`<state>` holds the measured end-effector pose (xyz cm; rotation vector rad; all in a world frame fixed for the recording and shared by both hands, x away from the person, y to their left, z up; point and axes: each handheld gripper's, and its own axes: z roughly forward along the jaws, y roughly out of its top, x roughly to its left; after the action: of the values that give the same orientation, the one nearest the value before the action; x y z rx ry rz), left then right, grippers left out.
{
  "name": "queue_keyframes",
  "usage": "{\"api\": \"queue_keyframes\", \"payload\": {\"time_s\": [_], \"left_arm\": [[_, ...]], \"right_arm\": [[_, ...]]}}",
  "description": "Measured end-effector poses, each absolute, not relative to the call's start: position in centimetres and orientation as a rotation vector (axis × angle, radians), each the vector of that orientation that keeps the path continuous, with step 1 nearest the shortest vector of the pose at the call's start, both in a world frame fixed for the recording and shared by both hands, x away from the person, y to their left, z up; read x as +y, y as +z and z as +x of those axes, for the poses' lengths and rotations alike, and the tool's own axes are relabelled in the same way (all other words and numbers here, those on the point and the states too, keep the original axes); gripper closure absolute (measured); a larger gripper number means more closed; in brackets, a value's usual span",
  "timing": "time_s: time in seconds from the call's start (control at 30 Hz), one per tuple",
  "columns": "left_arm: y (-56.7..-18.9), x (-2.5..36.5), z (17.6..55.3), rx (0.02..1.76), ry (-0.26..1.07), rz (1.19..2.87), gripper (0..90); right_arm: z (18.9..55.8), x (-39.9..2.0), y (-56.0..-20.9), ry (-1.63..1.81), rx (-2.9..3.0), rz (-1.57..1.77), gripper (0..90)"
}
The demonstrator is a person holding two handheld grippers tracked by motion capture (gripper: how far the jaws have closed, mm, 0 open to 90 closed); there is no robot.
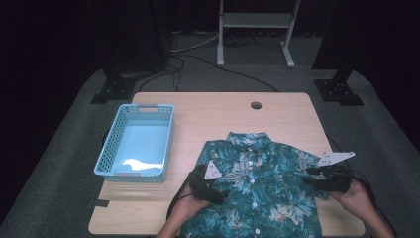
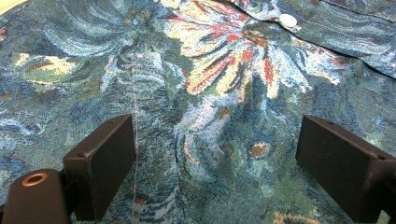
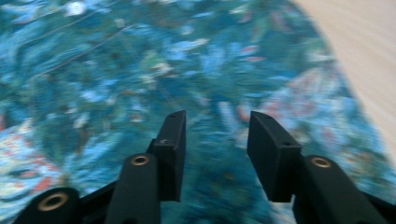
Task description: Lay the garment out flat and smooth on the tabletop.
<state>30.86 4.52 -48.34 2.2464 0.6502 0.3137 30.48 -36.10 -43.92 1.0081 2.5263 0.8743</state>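
A teal floral short-sleeved shirt (image 1: 257, 183) lies spread flat, front up and buttoned, in the lower centre and lower right of the high view, on a pale wooden table (image 1: 218, 111). Its collar points toward the far edge, and its hem runs off the bottom of the frame. Two hands come in from the bottom edge, each carrying a black two-jaw tool. The left gripper (image 1: 223, 194) sits low and left of centre, over the shirt's left half near the sleeve. In the left gripper view its jaws stand wide apart above the printed cloth (image 2: 219, 93), with nothing between them but fabric lying flat below; a white button (image 2: 288, 20) shows at the upper right of that frame. The right gripper (image 1: 311, 174) is at the right of the high view, over the shirt's right sleeve. In the blurred right gripper view, its jaws are parted about halfway over the sleeve, pinching nothing, with bare tabletop in the upper right corner. A light blue slotted basket (image 1: 134, 142) stands at the left of the high view, just clear of the shirt.
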Motion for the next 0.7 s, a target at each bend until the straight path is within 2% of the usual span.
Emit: {"api": "queue_keyframes", "payload": {"time_s": [0.33, 0.7], "left_arm": [[-48.3, 4.5, 30.8, 0.654, 0.314, 2.249, 11.0], [-48.3, 4.4, 30.8, 0.662, 0.318, 2.247, 10.8]], "right_arm": [[28.5, -33.0, -45.6, 0.915, 2.62, 0.913, 44.7], [27.0, -31.7, -46.7, 0.925, 2.627, 0.88, 40.8]]}}
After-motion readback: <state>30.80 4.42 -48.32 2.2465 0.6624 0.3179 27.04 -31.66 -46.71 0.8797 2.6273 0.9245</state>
